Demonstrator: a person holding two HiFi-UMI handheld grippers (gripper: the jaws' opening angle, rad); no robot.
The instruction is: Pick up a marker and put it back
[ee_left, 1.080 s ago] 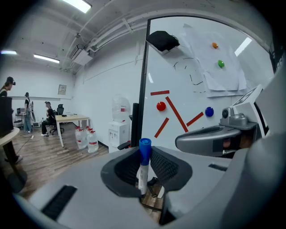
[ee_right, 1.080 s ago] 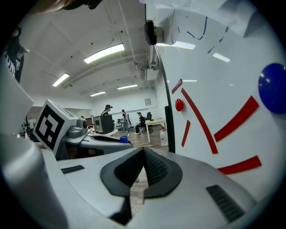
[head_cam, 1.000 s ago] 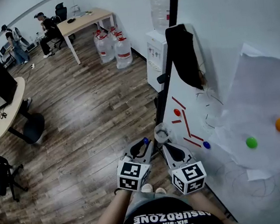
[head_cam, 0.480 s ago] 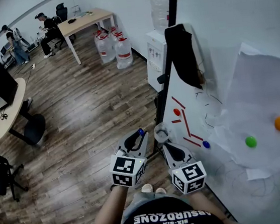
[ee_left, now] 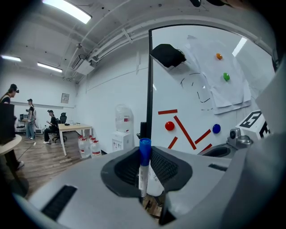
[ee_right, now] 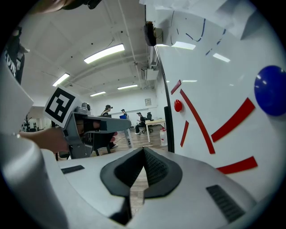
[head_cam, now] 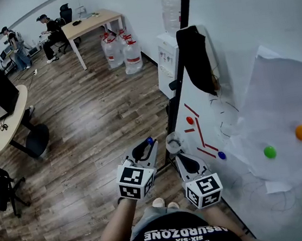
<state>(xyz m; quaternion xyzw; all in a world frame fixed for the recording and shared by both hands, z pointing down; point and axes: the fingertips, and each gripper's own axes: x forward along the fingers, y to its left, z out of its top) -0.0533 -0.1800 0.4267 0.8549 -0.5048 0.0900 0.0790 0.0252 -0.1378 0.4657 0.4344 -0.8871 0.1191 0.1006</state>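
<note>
Clamping blue-capped marker (ee_left: 143,172), left gripper (head_cam: 142,150), whiteboard (head_cam: 209,129) beside

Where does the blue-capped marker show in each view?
Head view: marker low centre, upright in the left gripper.
Left gripper view: centre, clamped between the jaws.
Right gripper view: small, centre-left, seemingly at the left gripper's tip.
Shared landmark: red magnet on the whiteboard, in all three.

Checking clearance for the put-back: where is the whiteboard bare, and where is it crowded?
Bare: the whiteboard above the paper, right of the black cloth, and the floor left of the board. Crowded: low down, around the red strips, red magnet and blue magnet.
</note>
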